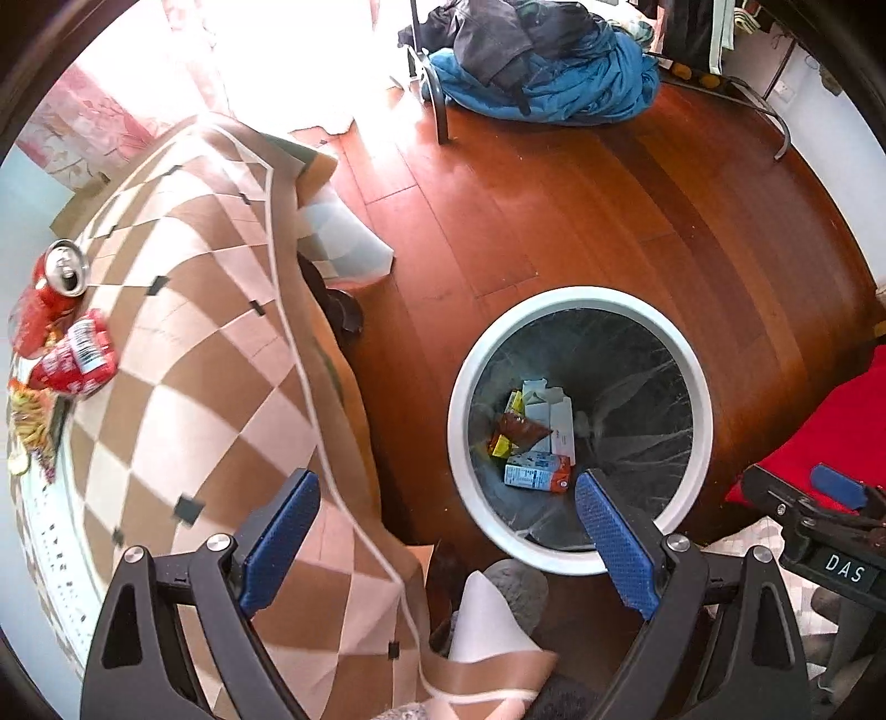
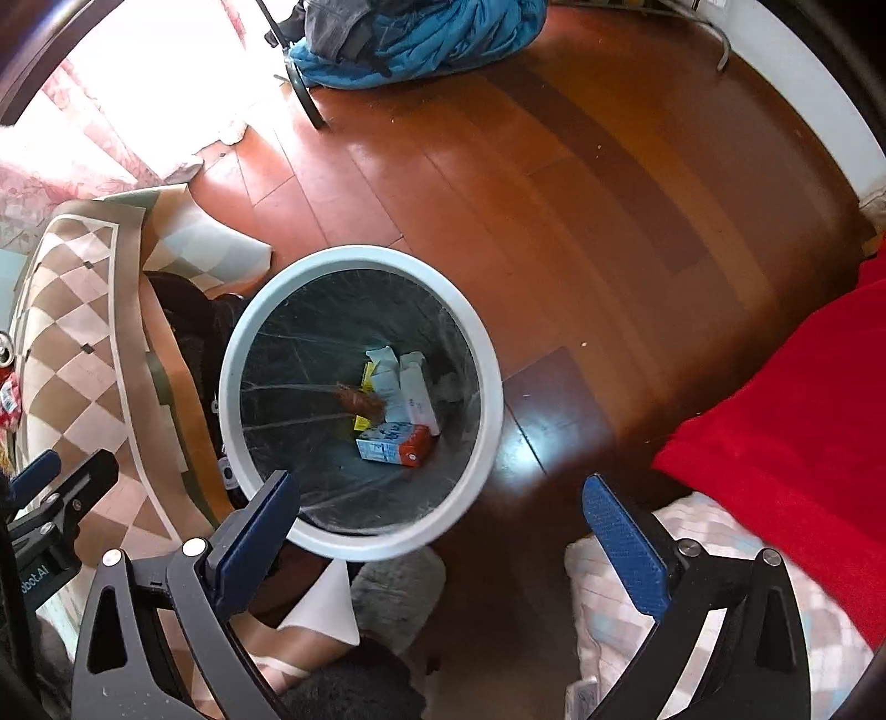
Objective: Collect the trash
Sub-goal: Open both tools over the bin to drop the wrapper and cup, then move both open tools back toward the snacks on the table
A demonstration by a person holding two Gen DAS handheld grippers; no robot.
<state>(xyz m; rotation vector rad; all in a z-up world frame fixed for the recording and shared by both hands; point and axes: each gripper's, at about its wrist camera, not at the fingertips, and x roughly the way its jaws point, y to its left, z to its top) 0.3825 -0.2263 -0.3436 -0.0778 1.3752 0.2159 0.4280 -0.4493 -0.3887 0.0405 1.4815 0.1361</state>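
Observation:
A round white trash bin (image 1: 459, 437) (image 2: 487, 387) with a dark liner stands on the wooden floor beside the table. Cartons and wrappers lie at its bottom, among them a blue and white carton (image 1: 536, 471) (image 2: 393, 443). My left gripper (image 1: 446, 534) hangs open and empty over the table's edge and the bin's near rim. My right gripper (image 2: 437, 531) is open too, with nothing between its fingers, above the bin's near rim. On the table's far left lie two crushed red cans (image 1: 55, 315) and a colourful snack wrapper (image 1: 33, 426).
A chequered brown and cream tablecloth (image 1: 194, 343) (image 2: 77, 310) drapes over the table. A red cloth (image 2: 786, 432) (image 1: 830, 421) lies at the right. Blue and dark clothes (image 1: 548, 66) (image 2: 404, 44) are piled by a chair at the back. Grey slippers (image 1: 518, 587) show below.

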